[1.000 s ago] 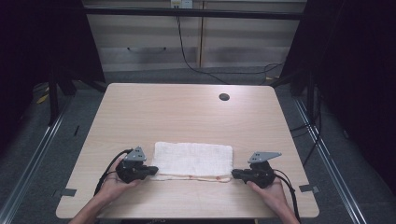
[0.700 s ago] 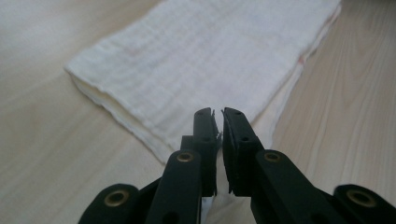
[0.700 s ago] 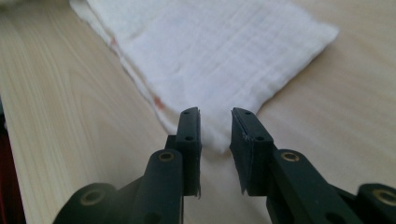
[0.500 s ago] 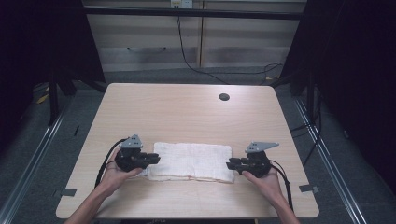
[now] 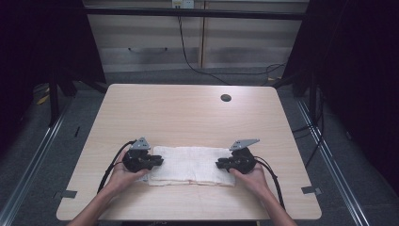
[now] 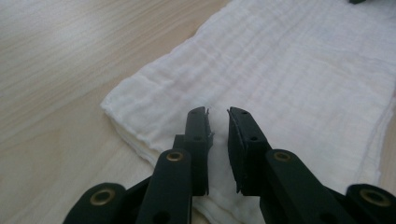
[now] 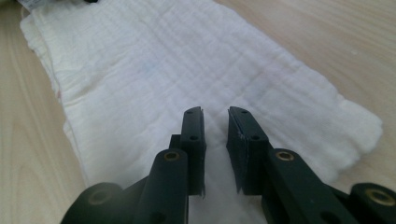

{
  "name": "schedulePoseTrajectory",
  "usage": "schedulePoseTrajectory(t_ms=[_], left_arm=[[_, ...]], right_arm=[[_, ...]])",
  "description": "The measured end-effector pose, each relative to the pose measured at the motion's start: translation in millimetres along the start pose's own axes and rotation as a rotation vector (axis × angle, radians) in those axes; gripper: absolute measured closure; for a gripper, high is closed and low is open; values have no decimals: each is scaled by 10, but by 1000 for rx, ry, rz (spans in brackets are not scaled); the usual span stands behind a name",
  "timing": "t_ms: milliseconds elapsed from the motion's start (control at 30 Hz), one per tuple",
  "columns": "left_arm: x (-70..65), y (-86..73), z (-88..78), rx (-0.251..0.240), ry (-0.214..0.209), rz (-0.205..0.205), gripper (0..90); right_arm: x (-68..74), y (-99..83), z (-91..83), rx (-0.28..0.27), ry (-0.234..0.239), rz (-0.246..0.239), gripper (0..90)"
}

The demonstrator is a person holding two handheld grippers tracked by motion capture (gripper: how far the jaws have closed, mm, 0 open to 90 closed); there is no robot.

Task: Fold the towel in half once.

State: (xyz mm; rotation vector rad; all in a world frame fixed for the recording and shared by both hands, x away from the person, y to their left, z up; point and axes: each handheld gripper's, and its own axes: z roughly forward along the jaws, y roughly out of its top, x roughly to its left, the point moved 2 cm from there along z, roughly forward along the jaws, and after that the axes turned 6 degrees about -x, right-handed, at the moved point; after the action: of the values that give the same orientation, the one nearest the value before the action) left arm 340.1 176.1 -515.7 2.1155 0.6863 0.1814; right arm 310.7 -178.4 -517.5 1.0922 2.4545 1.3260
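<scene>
Wooden table (image 5: 188,117), light grain, dark room around it, cabinet fronts at 12 o'clock behind. Counts: one table, one towel, two grippers, two hands, one dark round hole (image 5: 226,98) in the tabletop toward 1 o'clock.

White folded towel (image 5: 190,165) lies flat near the table's 6 o'clock edge, between the two grippers. Long axis runs 9-to-3 across the high view; short ends face 9 and 3. Folded layers show at the end in the left gripper view, towel (image 6: 299,70) stretching away toward 1 o'clock there. In the right gripper view the towel (image 7: 187,70) runs off toward 11 o'clock, its near end ragged at 4 o'clock.

Left gripper (image 5: 157,162) sits at the towel's 9 o'clock end, pointing toward 3, held by the left hand (image 5: 123,175). In its own view the left gripper (image 6: 218,116) has jaws slightly apart, a narrow gap, tips over the cloth, nothing pinched; jaws have just been opening.

Right gripper (image 5: 220,164) sits at the 3 o'clock end, pointing toward 9, held by the right hand (image 5: 254,176). In its own view the right gripper (image 7: 215,114) shows a small gap too, cloth under the tips, not clamped; jaws have just been closing a little.

Cables trail from both grippers toward 6 o'clock.
</scene>
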Motion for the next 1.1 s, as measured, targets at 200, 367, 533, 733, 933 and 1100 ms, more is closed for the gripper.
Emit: schedulePoseTrajectory(t_ms=[200, 367, 533, 733, 933, 1100], left_arm=[[-168, -118, -139, 7, 1, 28, 778], [-190, -161, -176, -7, -15, 8, 777], [-169, -175, -181, -19, -28, -7, 771], [-183, -174, -180, -17, -26, 3, 756], [-176, -176, -181, -20, -33, -9, 745], [-175, -177, -181, -21, -36, -19, 740]], right_arm=[[159, -67, -93, 43, 8, -32, 753], [174, -27, -153, 23, 28, -55, 761], [-97, 119, -235, -61, -58, -19, 785], [-241, 151, -98, -48, -76, -11, 733], [-297, 94, -56, -31, -119, 1, 644], [-280, 51, -20, -5, -113, -18, 668]])
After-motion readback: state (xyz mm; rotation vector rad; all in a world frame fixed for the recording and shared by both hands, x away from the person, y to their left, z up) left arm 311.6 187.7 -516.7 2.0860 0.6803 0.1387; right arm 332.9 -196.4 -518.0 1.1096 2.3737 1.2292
